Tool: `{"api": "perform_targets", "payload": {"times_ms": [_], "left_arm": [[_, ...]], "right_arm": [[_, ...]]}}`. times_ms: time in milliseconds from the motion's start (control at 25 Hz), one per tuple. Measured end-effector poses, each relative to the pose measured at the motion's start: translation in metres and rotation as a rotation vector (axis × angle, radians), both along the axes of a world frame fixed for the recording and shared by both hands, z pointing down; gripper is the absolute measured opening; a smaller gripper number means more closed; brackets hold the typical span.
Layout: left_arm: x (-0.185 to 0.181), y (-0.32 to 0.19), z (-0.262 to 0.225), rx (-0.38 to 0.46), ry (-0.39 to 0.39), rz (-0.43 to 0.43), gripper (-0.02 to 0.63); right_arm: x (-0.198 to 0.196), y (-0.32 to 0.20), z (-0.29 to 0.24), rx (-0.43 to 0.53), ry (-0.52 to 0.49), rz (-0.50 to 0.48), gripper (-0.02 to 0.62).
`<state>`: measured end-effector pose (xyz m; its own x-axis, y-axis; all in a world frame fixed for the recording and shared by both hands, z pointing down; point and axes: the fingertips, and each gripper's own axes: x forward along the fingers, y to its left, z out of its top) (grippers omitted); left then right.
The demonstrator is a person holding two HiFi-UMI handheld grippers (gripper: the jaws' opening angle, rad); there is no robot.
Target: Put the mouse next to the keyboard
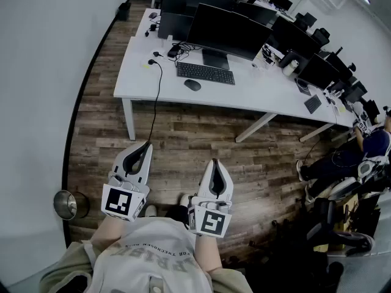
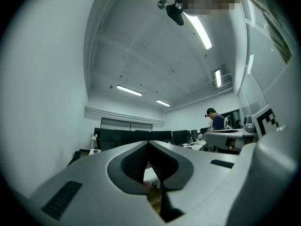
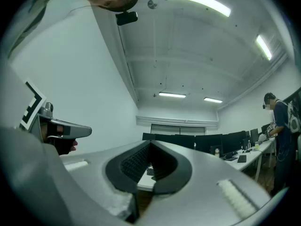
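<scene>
While you stood well back from the table [image 1: 137, 72], both grippers hung close to your body over the wood floor [image 1: 183, 136].

- Left gripper [image 1: 146, 145]: jaws pressed together, nothing between the pads.
- Right gripper [image 1: 214, 162]: likewise clenched and empty.
- Neither was near the work, with open floor between you and the table's front edge.

A dark cable [image 1: 157, 93] dropped over the front edge near the left corner. It did not appear to run to the mouse, and I could not tell whether the mouse had a cord of its own.

The mouse [image 1: 192, 85] lay on the bare top between the front edge and the keyboard [image 1: 206, 73]. It sat just in front of the keyboard's long side, a little left of its middle and apart from it. A monitor [image 1: 229, 32] stood behind the keyboard.

Handling, as a judgement:
- It was small, dark and domed, probably a light, rigid plastic shell with a smooth, slippery top.
- You would have done best to open wide and close across the two flanks, low at the waist. Jaws closing on the hump could squirt off.
- A gentle squeeze looked enough.
- It would also slide easily on that top, so a careless nudge could have sent it toward the front edge and the floor.
</scene>
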<state>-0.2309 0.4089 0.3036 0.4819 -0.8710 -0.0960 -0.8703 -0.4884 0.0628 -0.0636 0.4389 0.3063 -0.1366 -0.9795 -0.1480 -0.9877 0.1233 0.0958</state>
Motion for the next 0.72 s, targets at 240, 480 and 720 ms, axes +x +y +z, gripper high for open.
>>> {"api": "perform_targets", "payload": {"times_ms": [240, 480, 720], "left_arm": [[0.003, -0.003, 0.001, -0.005, -0.001, -0.006, 0.011], [0.008, -0.008, 0.004, -0.011, -0.001, -0.015, 0.011], [0.015, -0.018, 0.014, -0.029, -0.038, -0.028, 0.011]], "right_arm": [[0.002, -0.003, -0.001, 0.005, 0.004, -0.007, -0.002], [0.006, -0.010, 0.001, 0.000, 0.009, -0.018, -0.002], [0.014, -0.023, 0.005, -0.008, -0.002, -0.037, -0.002]]}}
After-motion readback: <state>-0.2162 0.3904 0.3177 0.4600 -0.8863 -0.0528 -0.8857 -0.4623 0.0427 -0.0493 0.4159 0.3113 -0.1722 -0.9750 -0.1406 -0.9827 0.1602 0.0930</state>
